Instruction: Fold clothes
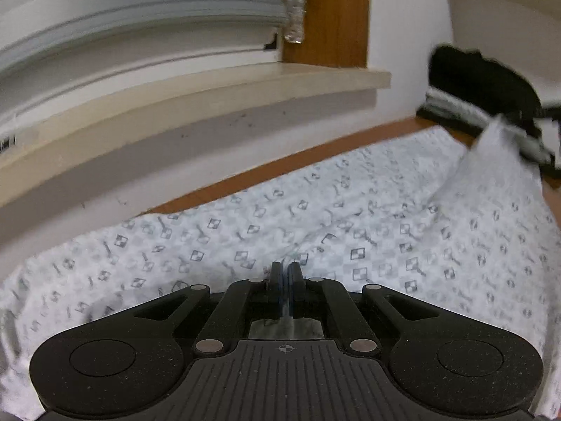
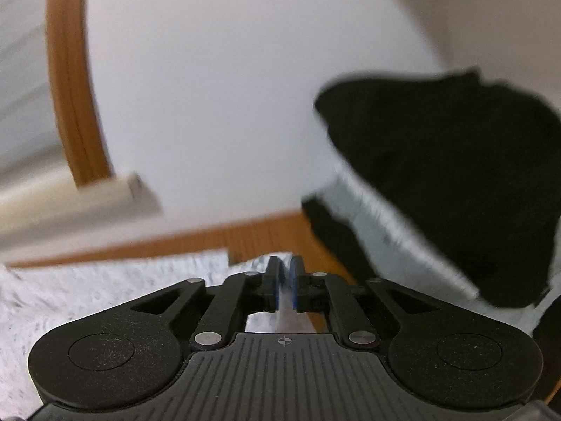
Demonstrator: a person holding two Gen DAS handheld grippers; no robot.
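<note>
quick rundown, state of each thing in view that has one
patterned garment: spread on the wooden surface, one corner lifted at the far right, fabric pinched at two spots
left gripper: shut on the garment
right gripper: jaws slightly apart, fabric between the pads, grip unclear
black garment: crumpled on top of a folded pile
window blind: lowered

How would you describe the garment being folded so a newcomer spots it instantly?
Below the window sill, on the wooden table, lies the white patterned garment. Unlike the black clothing piled by the wall, it is pale, spread flat, and printed with small grey checkered squares.
</note>
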